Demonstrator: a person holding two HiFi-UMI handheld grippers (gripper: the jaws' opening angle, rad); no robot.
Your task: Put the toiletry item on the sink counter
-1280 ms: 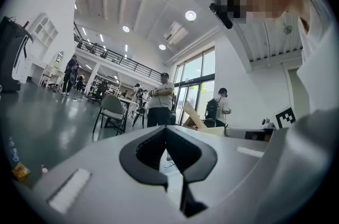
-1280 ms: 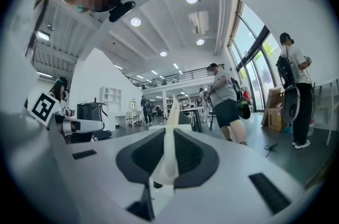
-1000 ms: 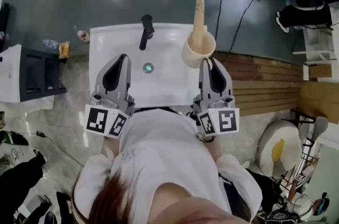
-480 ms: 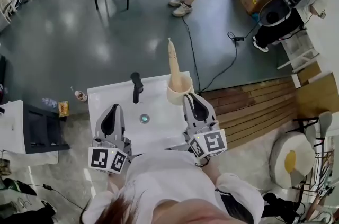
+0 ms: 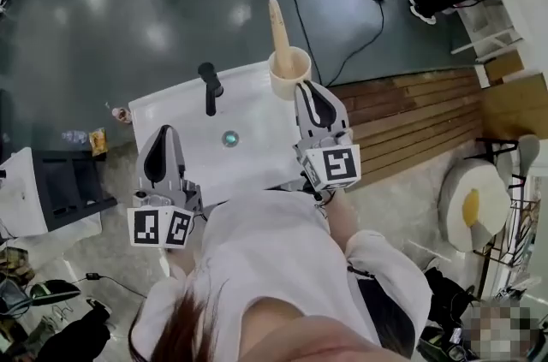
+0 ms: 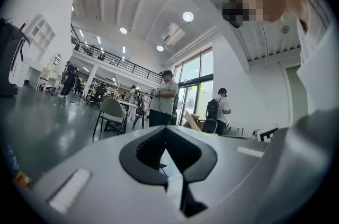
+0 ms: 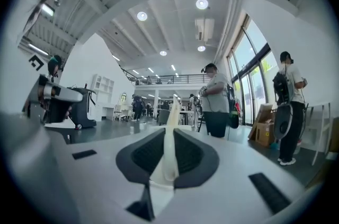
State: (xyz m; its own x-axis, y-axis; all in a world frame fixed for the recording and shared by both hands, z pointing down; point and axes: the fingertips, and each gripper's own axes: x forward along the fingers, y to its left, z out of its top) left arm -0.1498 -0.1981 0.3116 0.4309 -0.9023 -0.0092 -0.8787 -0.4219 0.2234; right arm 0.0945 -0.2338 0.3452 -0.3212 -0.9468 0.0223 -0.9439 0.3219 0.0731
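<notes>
Cup (image 5: 288, 85): stands on the far right corner of the sink counter (image 5: 184, 125), right of its faucet (image 5: 208, 86); a tube (image 5: 278, 22) stands upright in it
Your right gripper (image 5: 306, 91): jaws pinched on the cup's near wall
Your left gripper (image 5: 161, 133): jaws together, nothing held; over the counter's near left edge

Bright hall, fisheye bend
Round ceiling lamps (image 6: 187, 16) and tall glass windows (image 7: 254, 85) light my work; the glossy grey floor (image 5: 128, 9) shows pale glare, the white sink counter (image 5: 257, 129) looks washed out, gripper views darken at their rims.
</notes>
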